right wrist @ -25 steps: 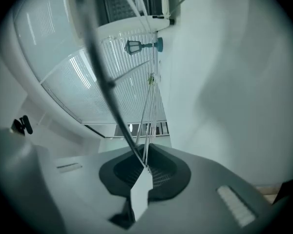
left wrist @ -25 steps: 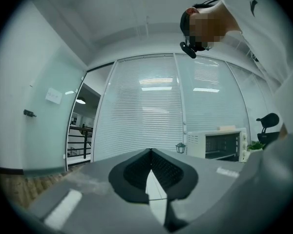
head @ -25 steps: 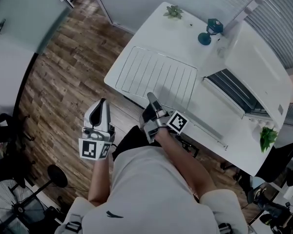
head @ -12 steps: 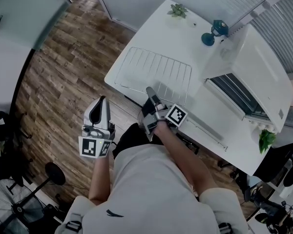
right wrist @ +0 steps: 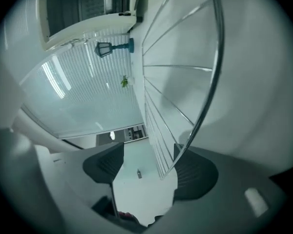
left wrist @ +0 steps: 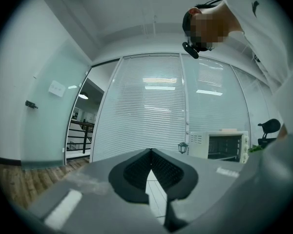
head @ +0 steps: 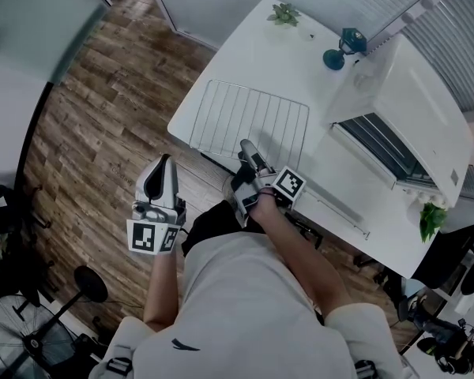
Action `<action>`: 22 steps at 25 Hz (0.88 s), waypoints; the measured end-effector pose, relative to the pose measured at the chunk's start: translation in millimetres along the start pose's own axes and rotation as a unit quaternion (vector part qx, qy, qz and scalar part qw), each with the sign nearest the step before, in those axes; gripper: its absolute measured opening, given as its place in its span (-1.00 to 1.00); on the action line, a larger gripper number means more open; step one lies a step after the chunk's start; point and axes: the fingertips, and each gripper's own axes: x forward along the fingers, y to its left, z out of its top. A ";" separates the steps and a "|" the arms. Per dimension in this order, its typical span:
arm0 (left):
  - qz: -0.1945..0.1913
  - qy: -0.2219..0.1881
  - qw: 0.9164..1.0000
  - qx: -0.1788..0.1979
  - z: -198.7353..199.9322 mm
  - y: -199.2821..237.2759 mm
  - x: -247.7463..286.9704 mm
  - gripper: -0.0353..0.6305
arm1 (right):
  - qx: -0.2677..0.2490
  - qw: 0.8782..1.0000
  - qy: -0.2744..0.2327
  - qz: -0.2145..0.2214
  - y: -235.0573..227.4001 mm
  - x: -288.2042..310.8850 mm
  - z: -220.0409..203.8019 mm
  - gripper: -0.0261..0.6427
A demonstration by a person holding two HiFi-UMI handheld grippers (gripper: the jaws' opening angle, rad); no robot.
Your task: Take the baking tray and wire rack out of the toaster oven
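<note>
The wire rack [head: 249, 121] lies flat on the white table [head: 245, 50], left of the toaster oven [head: 415, 105], whose door [head: 355, 181] hangs open. My right gripper [head: 249, 150] is at the rack's near edge. Its jaws have just been opening, and in the right gripper view the right gripper [right wrist: 149, 155] stands open with the rack's rim wire [right wrist: 200, 116] between the jaws, close to the right pad [right wrist: 195, 172]. My left gripper [head: 162, 170] hangs shut and empty over the floor, off the table; it [left wrist: 150, 152] points toward the oven [left wrist: 223, 145]. The oven's inside is dark and I make out no tray.
A teal lantern [head: 337, 50] and a small plant [head: 283, 13] stand at the table's far side. Another plant [head: 433, 219] sits by the oven's right end. A fan [head: 24, 338] stands on the wood floor at the lower left.
The right gripper's jaws have spread apart at the rack's near edge, and the gripper has sunk slightly. The rack rests on the table. The left gripper has stayed where it was.
</note>
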 end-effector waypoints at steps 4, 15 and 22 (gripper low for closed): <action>-0.006 0.004 1.000 -0.006 -3.3 0.0 -1.0 -0.88 | 0.008 0.999 -0.007 -0.051 -12.3 -11.7 4.3 0.11; -0.033 0.021 0.999 -0.020 -25.2 -11.6 10.6 -0.88 | -0.036 0.998 0.001 -0.055 30.1 -13.9 -4.0 0.13; -0.100 0.107 0.986 -0.077 -114.1 -51.3 25.3 -0.88 | -0.038 0.999 0.002 -0.027 37.9 -9.7 3.2 0.02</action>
